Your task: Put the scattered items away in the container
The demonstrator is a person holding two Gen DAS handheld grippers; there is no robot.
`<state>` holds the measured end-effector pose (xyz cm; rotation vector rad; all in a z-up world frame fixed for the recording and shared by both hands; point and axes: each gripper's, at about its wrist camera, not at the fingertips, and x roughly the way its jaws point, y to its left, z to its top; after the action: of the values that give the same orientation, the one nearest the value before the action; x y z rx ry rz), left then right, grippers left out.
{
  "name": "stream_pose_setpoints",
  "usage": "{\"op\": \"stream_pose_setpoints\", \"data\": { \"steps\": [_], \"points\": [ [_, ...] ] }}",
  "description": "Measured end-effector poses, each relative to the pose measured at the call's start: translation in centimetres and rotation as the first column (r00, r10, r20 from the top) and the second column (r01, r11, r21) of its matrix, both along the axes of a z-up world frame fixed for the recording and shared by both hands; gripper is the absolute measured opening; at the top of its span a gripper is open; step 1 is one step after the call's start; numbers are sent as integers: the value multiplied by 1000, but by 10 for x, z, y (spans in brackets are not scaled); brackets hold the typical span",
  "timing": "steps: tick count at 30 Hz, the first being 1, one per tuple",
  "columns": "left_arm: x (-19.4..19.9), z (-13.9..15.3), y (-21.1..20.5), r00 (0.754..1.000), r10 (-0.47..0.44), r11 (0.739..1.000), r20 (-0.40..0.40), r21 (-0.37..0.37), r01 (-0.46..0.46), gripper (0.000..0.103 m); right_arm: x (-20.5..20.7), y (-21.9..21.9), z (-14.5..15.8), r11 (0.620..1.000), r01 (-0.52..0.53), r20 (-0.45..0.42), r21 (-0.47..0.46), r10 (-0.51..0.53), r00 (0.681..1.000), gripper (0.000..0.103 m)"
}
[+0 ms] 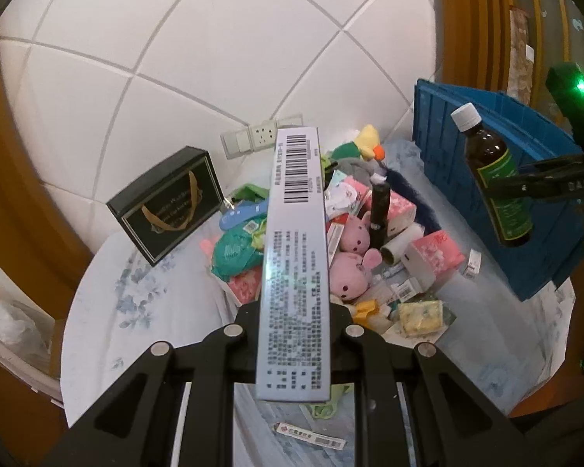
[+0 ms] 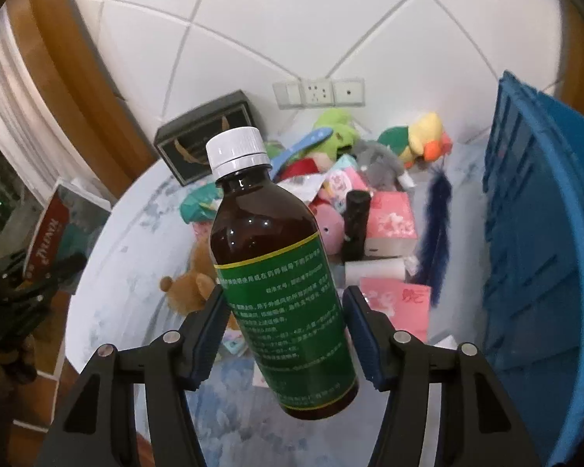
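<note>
left claw grips long box | bottle before blue crate

The long box hides part of the pile; its small print is unreadable. At three o'clock, the blue crate is cut off.

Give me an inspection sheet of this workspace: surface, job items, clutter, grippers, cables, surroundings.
Surface: round table under a pale floral cloth.
Job's things: blue crate at the table's right; long barcoded box and brown bottle held aloft.
Clutter: pink plush toys, tissue packs, black gift box, duck toy piled centrally.
Grippers: left gripper shut on the box; right gripper shut on the bottle.
Cables: nothing seen.
Surroundings: white tiled wall, wall sockets.
</note>
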<state>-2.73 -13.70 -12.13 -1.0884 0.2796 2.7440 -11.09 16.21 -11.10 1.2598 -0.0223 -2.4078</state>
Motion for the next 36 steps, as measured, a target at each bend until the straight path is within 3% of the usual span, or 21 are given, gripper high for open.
{"op": "stream_pose_setpoints", "data": {
  "steps": [7, 19, 28, 36],
  "points": [
    [19, 36, 20, 998, 21, 1000, -54, -3, -21, 18, 27, 21, 46, 999, -20, -62, -32, 18, 998, 59],
    [33, 80, 69, 991, 6, 999, -137, -34, -11, 18, 58, 60, 99, 996, -57, -142, -74, 46, 989, 57],
    [29, 102, 120, 984, -44, 998, -175, -51, 36, 18, 64, 105, 125, 998, -15, -206, -56, 3, 979, 51],
    [17, 99, 170, 983, -88, 995, -161, -58, 80, 18, 54, 154, 118, 998, 33, -187, -60, -44, 981, 49]
  ]
}}
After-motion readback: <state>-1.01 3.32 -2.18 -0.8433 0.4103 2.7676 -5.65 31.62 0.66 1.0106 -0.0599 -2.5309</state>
